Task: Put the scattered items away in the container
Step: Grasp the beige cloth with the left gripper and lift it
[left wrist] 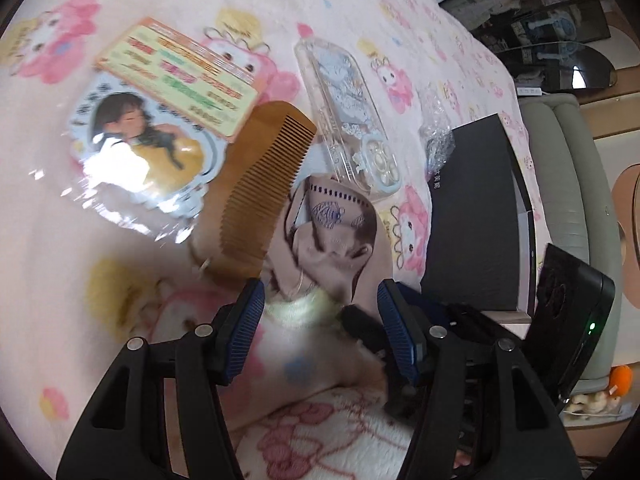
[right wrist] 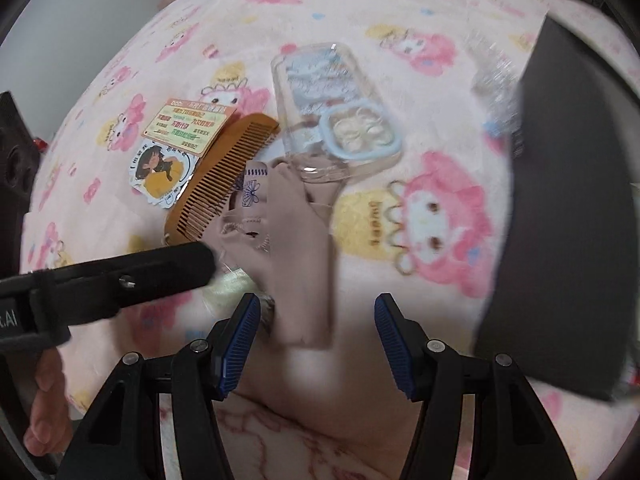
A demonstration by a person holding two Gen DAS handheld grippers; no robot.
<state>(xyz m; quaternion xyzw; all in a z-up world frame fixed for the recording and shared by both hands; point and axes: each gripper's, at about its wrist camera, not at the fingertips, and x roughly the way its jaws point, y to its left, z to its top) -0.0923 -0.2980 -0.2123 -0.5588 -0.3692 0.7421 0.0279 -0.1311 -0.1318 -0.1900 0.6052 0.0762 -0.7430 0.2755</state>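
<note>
Nothing looks tidied yet: comb (left wrist: 264, 184), sticker pack (left wrist: 160, 120), clear case (left wrist: 348, 120) and sock packet (left wrist: 336, 232) lie beside the black box (left wrist: 472, 216). My left tongs (left wrist: 320, 320) and right tongs (right wrist: 316, 332) gape empty.

Both tongs, left tongs (left wrist: 320, 304) and right tongs (right wrist: 316, 318), are black plastic frames with ribbed blue pads (right wrist: 236, 350) (silver screws (right wrist: 434, 345) at the pivots).

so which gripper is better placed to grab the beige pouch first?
Probably left. The left gripper is open with the beige pouch just beyond its tips and roughly centred. The right gripper is open too, but the pouch sits off towards one finger.
</note>
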